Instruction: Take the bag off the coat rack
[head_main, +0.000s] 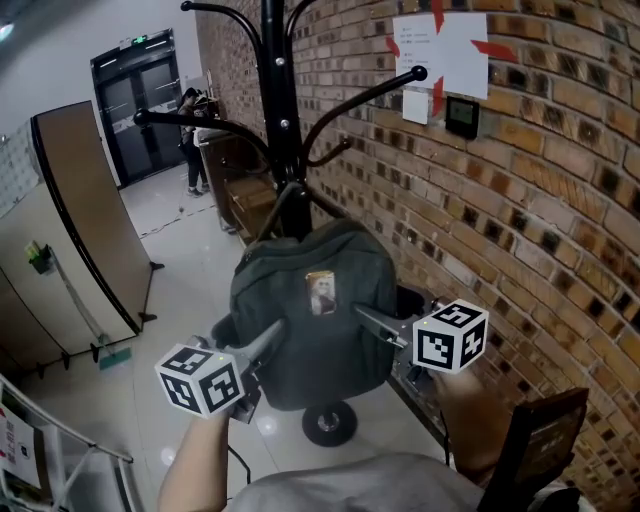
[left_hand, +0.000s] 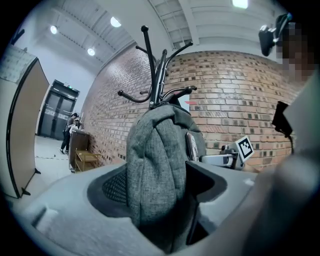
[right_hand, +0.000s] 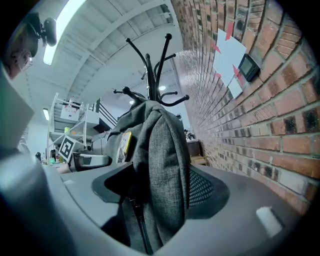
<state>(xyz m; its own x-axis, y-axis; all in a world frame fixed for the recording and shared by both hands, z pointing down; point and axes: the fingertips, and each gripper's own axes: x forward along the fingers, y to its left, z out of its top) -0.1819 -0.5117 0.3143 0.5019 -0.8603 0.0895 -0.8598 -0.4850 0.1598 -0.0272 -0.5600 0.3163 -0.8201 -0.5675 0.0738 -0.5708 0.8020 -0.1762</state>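
A dark grey bag (head_main: 310, 320) with a small yellowish patch on its front hangs from the black coat rack (head_main: 272, 100), its strap over a lower hook. My left gripper (head_main: 268, 340) clamps the bag's left side and my right gripper (head_main: 368, 317) clamps its right side. In the left gripper view the grey fabric of the bag (left_hand: 155, 150) fills the gap between the jaws of the left gripper (left_hand: 156, 186), with the coat rack (left_hand: 155, 65) rising behind. In the right gripper view the bag (right_hand: 160, 145) likewise sits squeezed inside the right gripper (right_hand: 159, 186).
A brick wall (head_main: 520, 200) runs close on the right, with taped papers (head_main: 440, 50) and a small dark device (head_main: 462, 117). The rack's round base (head_main: 328, 422) stands on the glossy floor. A wooden partition (head_main: 80, 220) stands left; a person (head_main: 190, 130) is by a far desk.
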